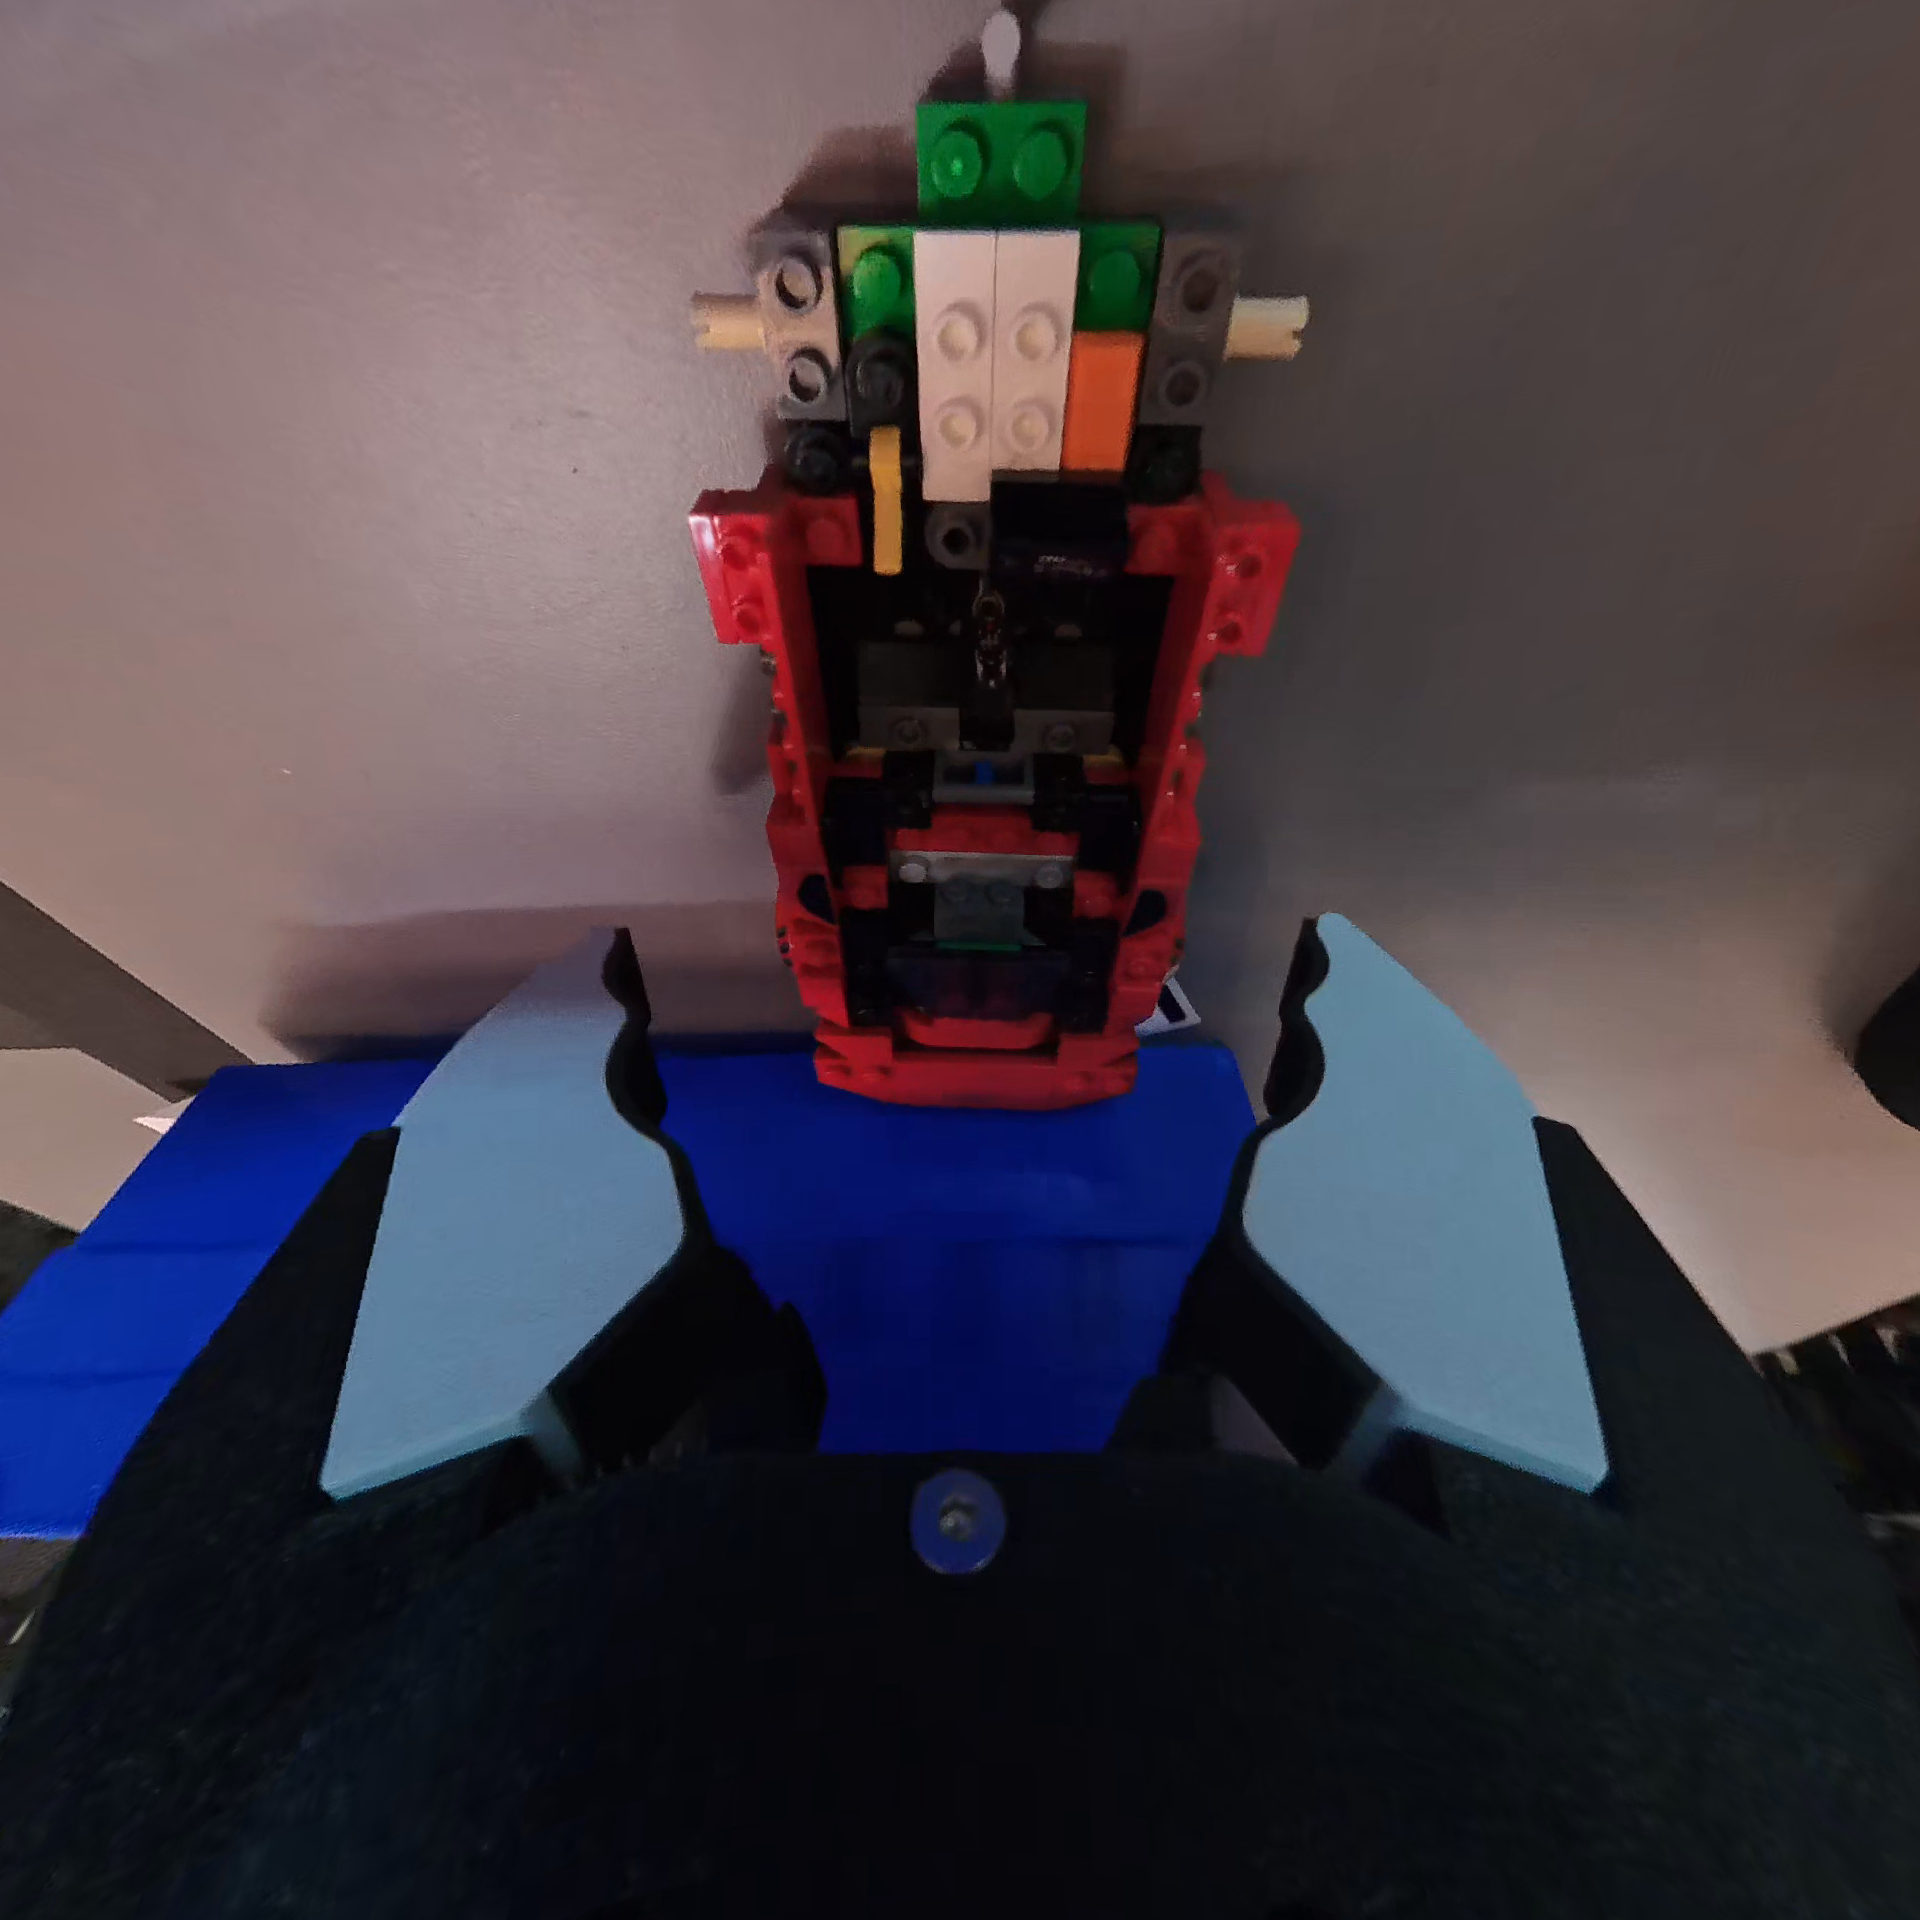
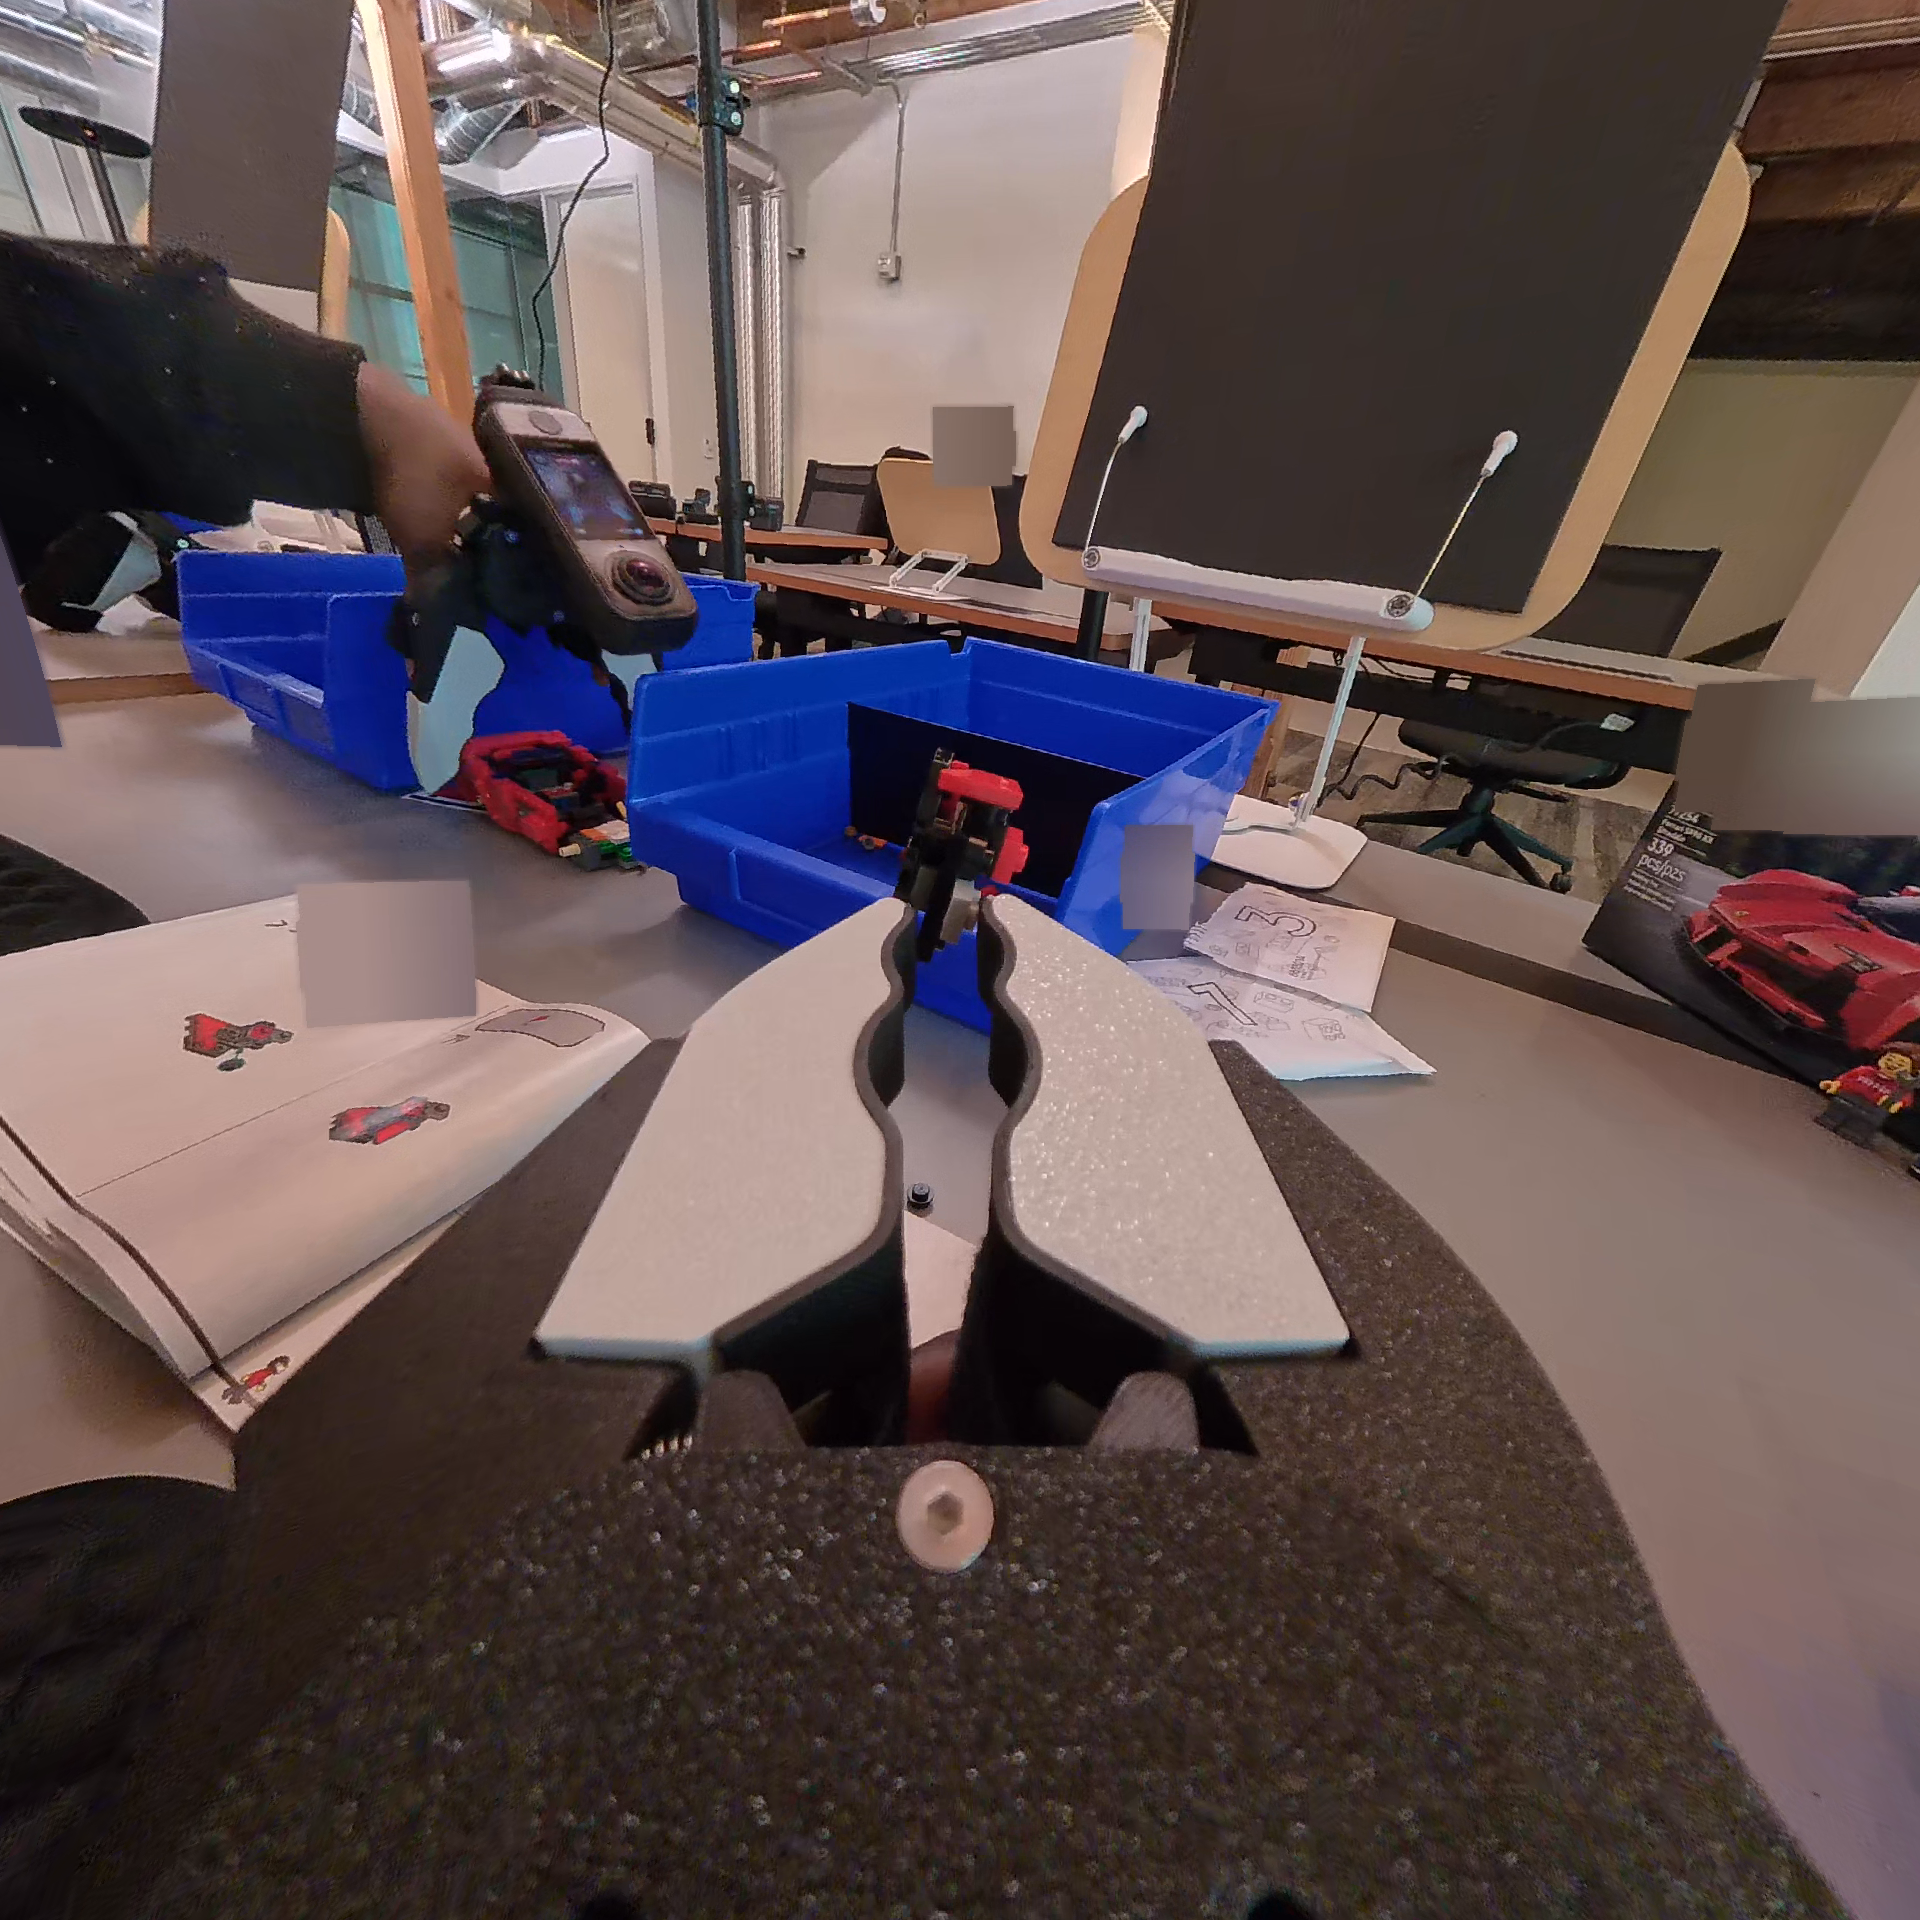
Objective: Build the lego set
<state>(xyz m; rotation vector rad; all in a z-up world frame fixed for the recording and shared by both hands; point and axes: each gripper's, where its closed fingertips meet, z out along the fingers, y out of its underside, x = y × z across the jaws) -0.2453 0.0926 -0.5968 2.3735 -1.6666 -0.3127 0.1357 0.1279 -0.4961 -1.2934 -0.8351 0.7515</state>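
Grey tabletop carries two blue bins – the half-built red car lies between them, below the left gripper, whose fingers are spread wide and hold nothing. Right gripper pinches a small red-and-black subassembly at its fingertips, before the nearer blue bin.

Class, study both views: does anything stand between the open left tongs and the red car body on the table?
Nothing visible does. The left tongs hang open over a blue bin, and the red car body lies just beyond, unobstructed.
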